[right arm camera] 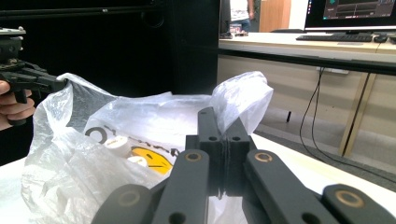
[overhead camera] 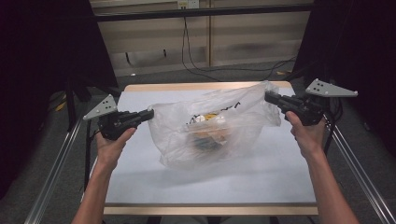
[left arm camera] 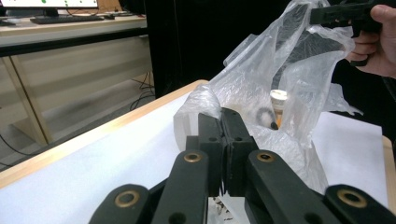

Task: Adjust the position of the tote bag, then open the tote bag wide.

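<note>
Dark curtains ring the white-topped wooden table (overhead camera: 140,186); at its centre sits a thin clear plastic bag (overhead camera: 215,126) of small items; 2 grippers, left gripper (overhead camera: 148,113) and right gripper (overhead camera: 268,97), each clamped tight on opposite rim edges; film looks light, floppy, tearable; rims seem best holds.

Even overhead light, dim dark surroundings, soft shadow under bag (overhead camera: 212,123), slight blur, no glare

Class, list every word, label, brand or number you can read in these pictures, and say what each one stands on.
No text reads clearly enough to quote.
Plastic bag: dark print on its side, part of a ring shape in the right gripper view, crumpled and unreadable.
Yellow item in the bag: black markings, no readable word.
Monitors on the far desk: screen content too small to read.
</note>
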### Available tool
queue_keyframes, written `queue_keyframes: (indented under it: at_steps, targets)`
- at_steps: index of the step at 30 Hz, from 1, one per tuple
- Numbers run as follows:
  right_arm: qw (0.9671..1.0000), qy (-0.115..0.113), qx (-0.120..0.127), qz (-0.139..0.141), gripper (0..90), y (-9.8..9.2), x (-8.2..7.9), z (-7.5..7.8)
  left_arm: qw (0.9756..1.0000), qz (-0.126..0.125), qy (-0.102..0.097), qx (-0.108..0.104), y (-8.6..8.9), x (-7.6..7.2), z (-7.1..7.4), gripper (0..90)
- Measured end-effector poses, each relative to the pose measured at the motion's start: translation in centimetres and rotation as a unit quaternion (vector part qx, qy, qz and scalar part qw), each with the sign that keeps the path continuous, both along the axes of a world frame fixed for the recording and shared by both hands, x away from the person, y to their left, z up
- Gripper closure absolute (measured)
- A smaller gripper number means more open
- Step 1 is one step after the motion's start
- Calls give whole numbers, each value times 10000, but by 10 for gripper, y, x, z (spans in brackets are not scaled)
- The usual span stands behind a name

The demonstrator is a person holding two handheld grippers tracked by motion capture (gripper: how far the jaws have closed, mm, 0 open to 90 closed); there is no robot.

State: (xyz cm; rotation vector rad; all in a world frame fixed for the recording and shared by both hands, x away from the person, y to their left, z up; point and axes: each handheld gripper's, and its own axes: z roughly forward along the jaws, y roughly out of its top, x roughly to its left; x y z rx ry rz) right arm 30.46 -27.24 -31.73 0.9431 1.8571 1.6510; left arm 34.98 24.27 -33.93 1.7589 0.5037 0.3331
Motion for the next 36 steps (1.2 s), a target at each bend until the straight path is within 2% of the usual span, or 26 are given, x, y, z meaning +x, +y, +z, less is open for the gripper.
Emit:
queue_keyframes:
  at_steps: [6,7,10,17,28,36]
  targets:
    - [9999,109,32,-1,894,-1,-3,-15,9999,-100,85,70,-4,3,-9,886]
    - [9999,113,14,2,894,-3,-4,-17,9999,-76,109,48,-5,3,-10,885]
    - [9998,147,95,-18,894,-6,-6,-21,9998,-54,102,189,-6,4,-12,886]
    - [9996,266,111,-38,894,-9,-4,-32,9996,-38,188,200,-8,7,-18,886]
    - [9986,514,-148,-38,895,0,3,-44,9987,-22,379,348,-7,13,-33,886]
    - [9976,650,-194,-123,895,-2,8,-51,9976,-13,491,495,-7,16,-43,886]
